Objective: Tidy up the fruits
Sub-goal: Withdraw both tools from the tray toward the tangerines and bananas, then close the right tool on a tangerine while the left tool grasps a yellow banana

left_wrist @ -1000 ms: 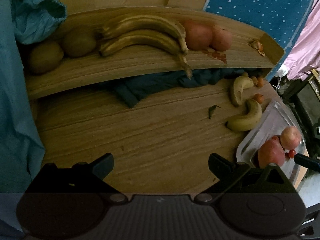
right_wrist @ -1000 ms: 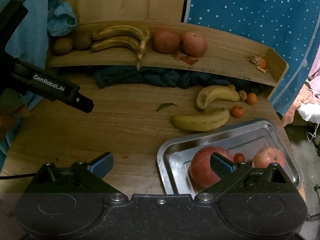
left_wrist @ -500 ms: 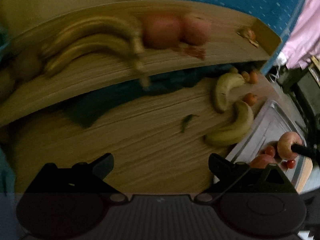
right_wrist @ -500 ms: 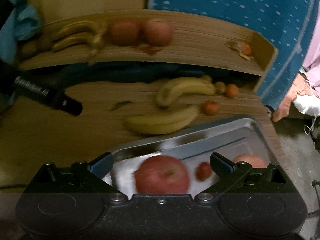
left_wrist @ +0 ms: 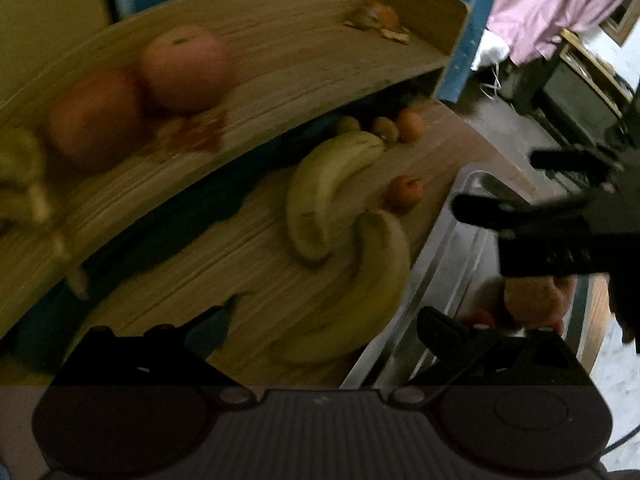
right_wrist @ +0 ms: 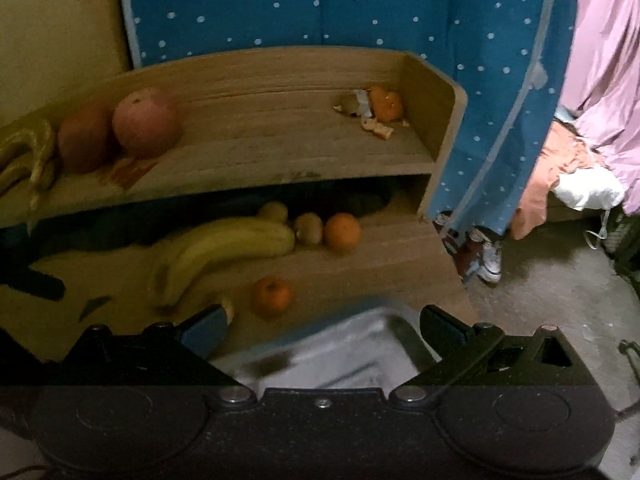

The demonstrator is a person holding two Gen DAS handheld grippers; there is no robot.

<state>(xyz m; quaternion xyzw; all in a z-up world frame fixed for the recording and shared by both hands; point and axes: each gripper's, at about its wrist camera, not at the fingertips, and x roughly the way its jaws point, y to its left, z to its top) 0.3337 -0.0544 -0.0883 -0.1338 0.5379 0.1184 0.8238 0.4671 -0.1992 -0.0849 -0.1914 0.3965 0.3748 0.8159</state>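
Note:
Two yellow bananas (left_wrist: 324, 200) (left_wrist: 360, 292) lie on the wooden table beside a metal tray (left_wrist: 440, 248). My left gripper (left_wrist: 320, 328) is open and empty, low over the nearer banana. The tray holds an apple (left_wrist: 536, 296) and a small red tomato (left_wrist: 478, 318). My right gripper (left_wrist: 496, 182) hovers open above that tray. In the right wrist view the right gripper (right_wrist: 324, 328) is open over the tray's far end (right_wrist: 340, 344), facing a small orange (right_wrist: 271, 295), a banana (right_wrist: 224, 252), a kiwi (right_wrist: 308, 228) and another orange (right_wrist: 342, 232).
The raised wooden shelf (right_wrist: 280, 152) carries two apples (right_wrist: 146, 122), browned bananas (right_wrist: 28, 148) and orange peel (right_wrist: 376, 110). Dark cloth lies under it. A blue dotted cloth (right_wrist: 360, 20) hangs behind. The table ends at the right, with floor and shoes (right_wrist: 484, 256) beyond.
Both grippers have swung right and forward. The left one now sits close to the bananas; the right one has passed over the tray's apples toward its far end. Both stayed open.

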